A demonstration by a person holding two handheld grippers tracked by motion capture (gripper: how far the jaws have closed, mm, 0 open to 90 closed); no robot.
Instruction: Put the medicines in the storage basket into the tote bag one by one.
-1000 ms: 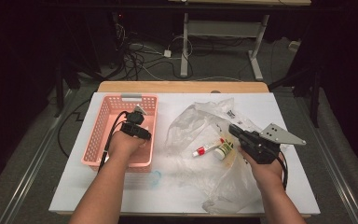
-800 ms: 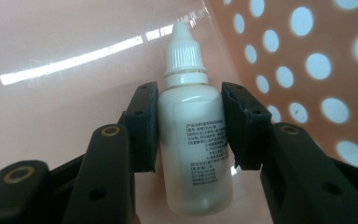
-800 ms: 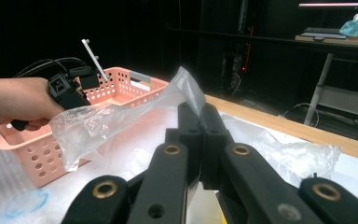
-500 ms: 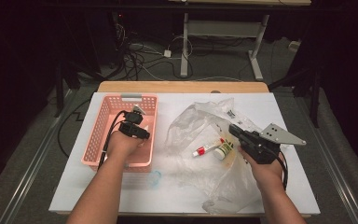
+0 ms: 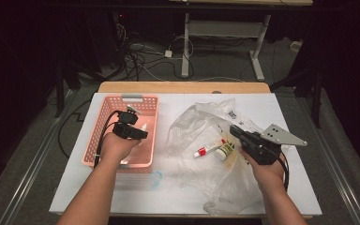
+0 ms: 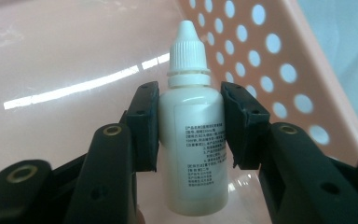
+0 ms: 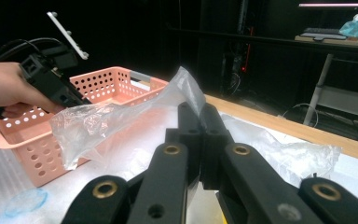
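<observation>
A white dropper bottle [image 6: 193, 140] with a pointed cap stands upright between the pads of my left gripper [image 6: 191, 121], which is shut on its body. In the high view this gripper [image 5: 138, 133] hangs over the pink perforated basket [image 5: 122, 101] at the table's left. My right gripper [image 7: 199, 116] is shut on a raised fold of the clear plastic bag [image 7: 107, 123]. From above, the right gripper [image 5: 233, 129] sits at the right side of the crumpled bag [image 5: 201, 122].
A white tube with a red cap [image 5: 207, 149] and a small green-and-white bottle [image 5: 225, 151] lie in the bag. A bluish clear round thing [image 5: 155, 178] rests on the white table in front of the basket. The table's wooden back edge [image 5: 183, 87] runs behind.
My left gripper has lifted slightly with the dropper bottle over the basket. The right gripper and the bag have stayed where they were.
</observation>
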